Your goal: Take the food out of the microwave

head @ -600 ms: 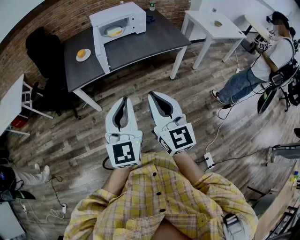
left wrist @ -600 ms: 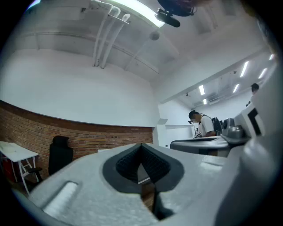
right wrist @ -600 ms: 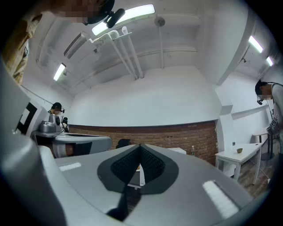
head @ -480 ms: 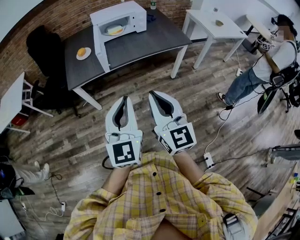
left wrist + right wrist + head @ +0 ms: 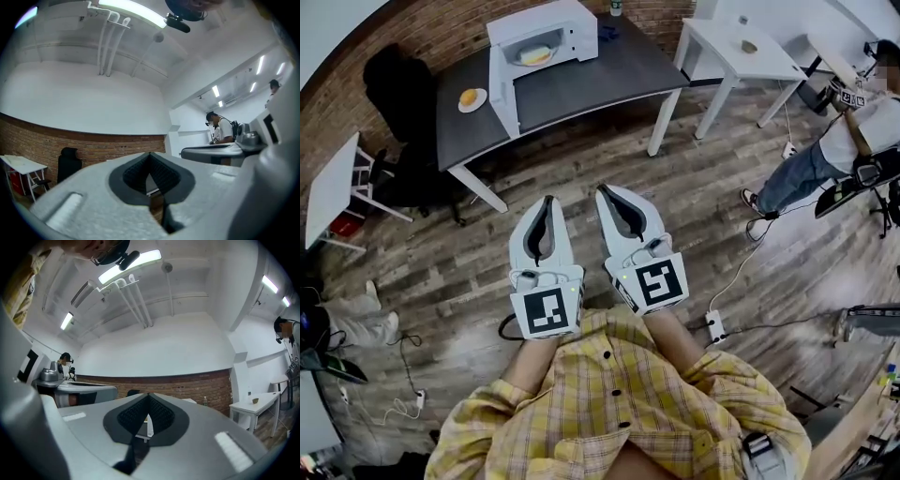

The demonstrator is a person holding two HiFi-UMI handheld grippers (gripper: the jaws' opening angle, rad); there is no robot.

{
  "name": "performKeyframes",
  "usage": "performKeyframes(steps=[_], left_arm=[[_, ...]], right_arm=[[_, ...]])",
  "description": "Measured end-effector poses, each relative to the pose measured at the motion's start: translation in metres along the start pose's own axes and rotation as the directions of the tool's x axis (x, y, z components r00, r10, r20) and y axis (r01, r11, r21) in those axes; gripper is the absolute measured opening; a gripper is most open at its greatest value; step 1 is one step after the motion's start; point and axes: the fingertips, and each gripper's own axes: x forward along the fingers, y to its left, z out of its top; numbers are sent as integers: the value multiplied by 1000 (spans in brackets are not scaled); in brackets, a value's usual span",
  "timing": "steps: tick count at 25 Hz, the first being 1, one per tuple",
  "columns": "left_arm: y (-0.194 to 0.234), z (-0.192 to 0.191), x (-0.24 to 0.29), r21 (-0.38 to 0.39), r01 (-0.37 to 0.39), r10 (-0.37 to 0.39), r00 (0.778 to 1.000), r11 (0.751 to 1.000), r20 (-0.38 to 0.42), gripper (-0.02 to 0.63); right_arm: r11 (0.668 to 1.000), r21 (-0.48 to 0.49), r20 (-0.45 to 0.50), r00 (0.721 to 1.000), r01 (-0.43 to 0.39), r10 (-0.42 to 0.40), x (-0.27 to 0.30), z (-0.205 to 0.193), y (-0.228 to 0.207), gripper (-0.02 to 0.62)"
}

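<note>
The white microwave [image 5: 546, 36] stands on the dark desk [image 5: 581, 86] far ahead, its door [image 5: 501, 94] swung open to the left. Inside lies a plate of yellowish food [image 5: 534, 54]. A second small plate with an orange item [image 5: 472, 97] rests on the desk left of the door. My left gripper [image 5: 547, 201] and right gripper [image 5: 603, 191] hover side by side over the wooden floor, well short of the desk. Both are shut with nothing in them. In the gripper views the left gripper [image 5: 150, 153] and the right gripper [image 5: 149, 394] show tips meeting, pointing level toward the brick wall.
A black office chair [image 5: 394, 84] stands left of the desk, a white table [image 5: 741, 49] to its right. A seated person [image 5: 825, 155] is at the far right, another person's legs [image 5: 352, 328] at the left. A power strip [image 5: 715, 325] and cables lie on the floor.
The desk and microwave have shifted slightly up and to the right in the head view. Both grippers keep the same pose, shut and side by side.
</note>
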Motion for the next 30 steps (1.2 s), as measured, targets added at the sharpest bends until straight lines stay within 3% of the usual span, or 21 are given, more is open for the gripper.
performKeyframes(steps=[7, 14, 30], left_arm=[[-11, -3, 16, -34, -5, 5, 1000, 999, -1, 0], [10, -17, 57, -47, -10, 10, 1000, 999, 15, 0], [130, -36, 241, -113, 0, 1, 1000, 994, 13, 0]], right_arm=[[1000, 7, -3, 1000, 0, 0, 7, -2, -14, 3], [1000, 3, -17, 1000, -10, 10, 48, -19, -28, 3], [999, -25, -41, 999, 26, -28, 253, -37, -88, 3]])
